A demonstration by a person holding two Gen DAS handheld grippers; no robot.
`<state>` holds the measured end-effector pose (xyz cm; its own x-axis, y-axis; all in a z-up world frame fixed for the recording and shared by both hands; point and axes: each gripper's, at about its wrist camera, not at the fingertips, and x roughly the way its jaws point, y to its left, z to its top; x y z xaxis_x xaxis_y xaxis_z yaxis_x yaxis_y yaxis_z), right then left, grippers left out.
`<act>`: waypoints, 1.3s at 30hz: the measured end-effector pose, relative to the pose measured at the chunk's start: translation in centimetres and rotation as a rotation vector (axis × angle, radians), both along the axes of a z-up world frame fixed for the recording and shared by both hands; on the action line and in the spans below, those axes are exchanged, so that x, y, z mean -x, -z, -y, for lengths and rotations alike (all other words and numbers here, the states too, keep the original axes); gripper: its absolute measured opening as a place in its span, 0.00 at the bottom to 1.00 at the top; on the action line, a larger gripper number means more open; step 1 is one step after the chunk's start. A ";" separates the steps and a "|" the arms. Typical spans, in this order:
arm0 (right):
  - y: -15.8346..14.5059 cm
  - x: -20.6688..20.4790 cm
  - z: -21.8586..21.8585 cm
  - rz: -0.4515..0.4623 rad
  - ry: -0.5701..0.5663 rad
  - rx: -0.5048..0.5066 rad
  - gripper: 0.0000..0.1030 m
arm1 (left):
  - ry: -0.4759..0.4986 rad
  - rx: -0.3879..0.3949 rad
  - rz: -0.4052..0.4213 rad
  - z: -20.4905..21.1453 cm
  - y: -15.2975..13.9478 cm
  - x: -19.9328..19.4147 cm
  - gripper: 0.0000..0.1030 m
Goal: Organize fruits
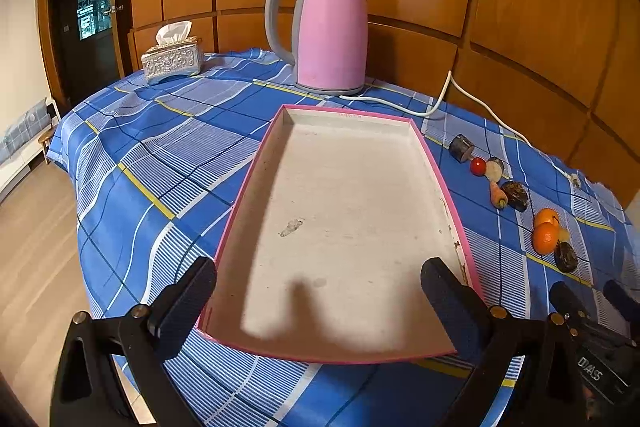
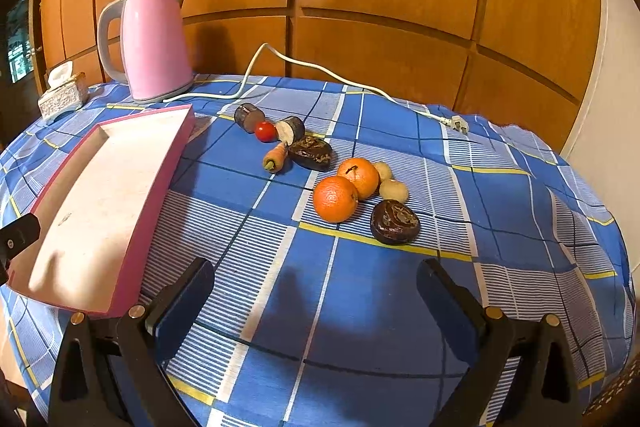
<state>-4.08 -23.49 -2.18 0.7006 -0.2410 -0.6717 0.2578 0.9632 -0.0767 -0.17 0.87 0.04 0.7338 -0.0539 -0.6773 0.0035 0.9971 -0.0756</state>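
From the left wrist, the left tongs (image 1: 318, 301) stand spread over the near end of a shallow pink-rimmed tray (image 1: 434, 163), its long axis running toward 12 o'clock, its scuffed white floor bare. From the right wrist, the right tongs (image 2: 316, 301) are spread above the checked cloth surface (image 2: 400, 287); two dimpled round oranges (image 2: 335, 199) lie at 12 o'clock, touching, the tray at 9 o'clock.

We count two oranges (image 2: 335, 199) (image 2: 359, 177), one tomato (image 2: 266, 131), one small carrot (image 2: 275, 158), two pale round fruits (image 2: 393, 190) (image 2: 383, 171) and four dark lumps (image 2: 395, 221) (image 2: 310, 152) (image 2: 290, 129) (image 2: 249, 117). We also record one tray (image 2: 120, 187), one kettle (image 2: 154, 45) and one tissue box (image 2: 63, 98).
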 end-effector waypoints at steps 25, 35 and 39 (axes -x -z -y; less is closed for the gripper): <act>-0.2 0.1 -0.4 0.007 -0.008 0.008 1.00 | 0.003 0.007 -0.004 0.0 0.0 0.0 1.00; -0.2 0.1 -0.4 0.007 -0.009 0.007 1.00 | 0.003 0.010 -0.006 0.0 0.0 -0.1 1.00; -0.2 0.1 -0.4 0.007 -0.009 0.006 1.00 | 0.005 0.012 -0.009 0.0 0.1 0.0 1.00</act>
